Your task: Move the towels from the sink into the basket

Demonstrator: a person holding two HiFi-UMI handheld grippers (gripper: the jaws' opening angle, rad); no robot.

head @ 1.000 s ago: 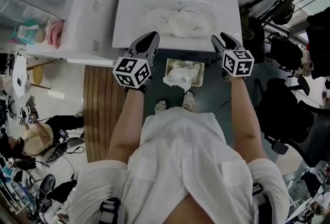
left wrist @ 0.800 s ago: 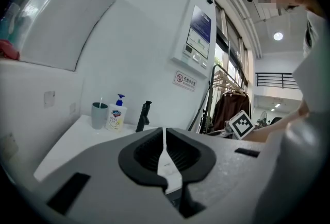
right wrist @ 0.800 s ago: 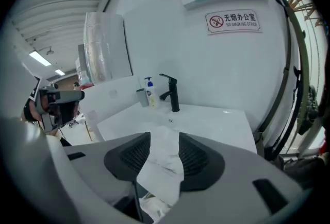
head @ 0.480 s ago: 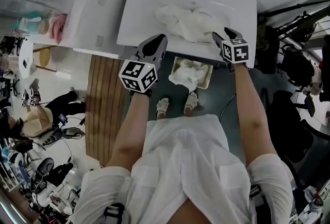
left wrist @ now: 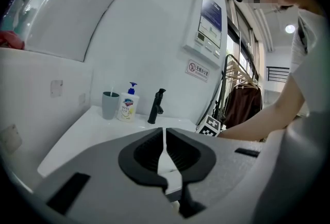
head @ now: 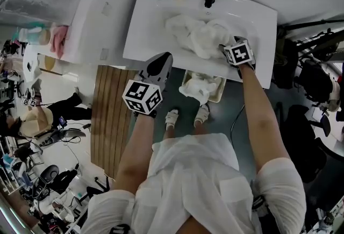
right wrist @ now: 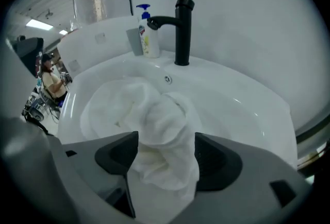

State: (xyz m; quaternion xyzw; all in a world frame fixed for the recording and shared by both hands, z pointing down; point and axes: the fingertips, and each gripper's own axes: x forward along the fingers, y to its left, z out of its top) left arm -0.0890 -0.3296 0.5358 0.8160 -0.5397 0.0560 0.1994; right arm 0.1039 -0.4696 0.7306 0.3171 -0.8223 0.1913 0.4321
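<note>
White towels (head: 199, 36) sit piled in the sink (head: 145, 39) on your head view, another's in the basket (head: 219, 89). Left gripper view: your left gripper (left wrist: 164, 140) is closed, empty. Right gripper view: right gripper (right wrist: 165, 155) just been opening wide, straddling a towel (right wrist: 160, 130)

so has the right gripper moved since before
Yes: the right gripper went from the front edge of the sink in over the towels. Its jaws have just been opening, towel between them.
</note>
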